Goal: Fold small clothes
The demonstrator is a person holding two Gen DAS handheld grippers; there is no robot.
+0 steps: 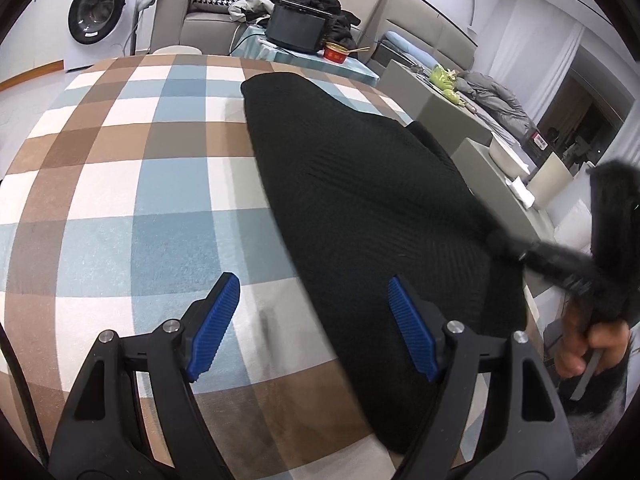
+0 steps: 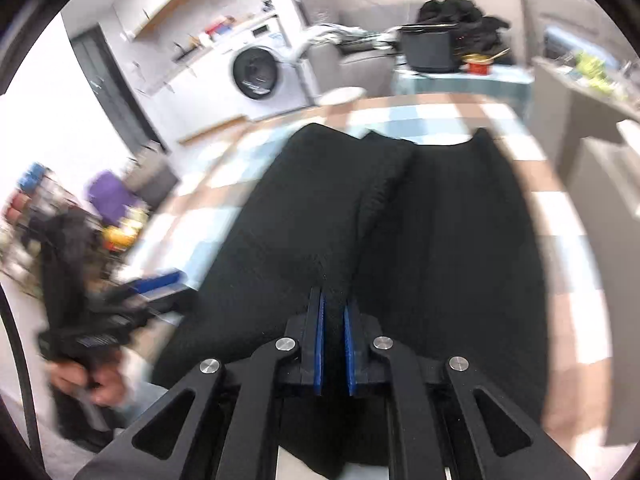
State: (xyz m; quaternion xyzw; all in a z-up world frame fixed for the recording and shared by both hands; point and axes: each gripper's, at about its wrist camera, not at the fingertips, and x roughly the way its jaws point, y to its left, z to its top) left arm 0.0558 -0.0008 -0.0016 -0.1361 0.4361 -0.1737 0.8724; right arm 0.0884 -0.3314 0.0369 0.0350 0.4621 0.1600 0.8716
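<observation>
Left wrist view: the left tongs [image 1: 312, 322] hung spread wide, holding nothing, over the black garment [image 1: 360, 200] lying on the checked worktop [image 1: 120, 160]. Right wrist view: the right tongs [image 2: 334, 312] were pinching a raised fold of that garment [image 2: 440, 240].

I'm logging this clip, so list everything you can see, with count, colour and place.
garment: one, black knit, on the checked cloth
checked cloth: one, brown, blue and white, covering the table
washing machine: one, white, far left
sofa: one, grey, behind the table
black box: one, on a far table
bowl: one, red, beside the box
left gripper: open, over the garment's edge
right gripper: shut on the garment
</observation>
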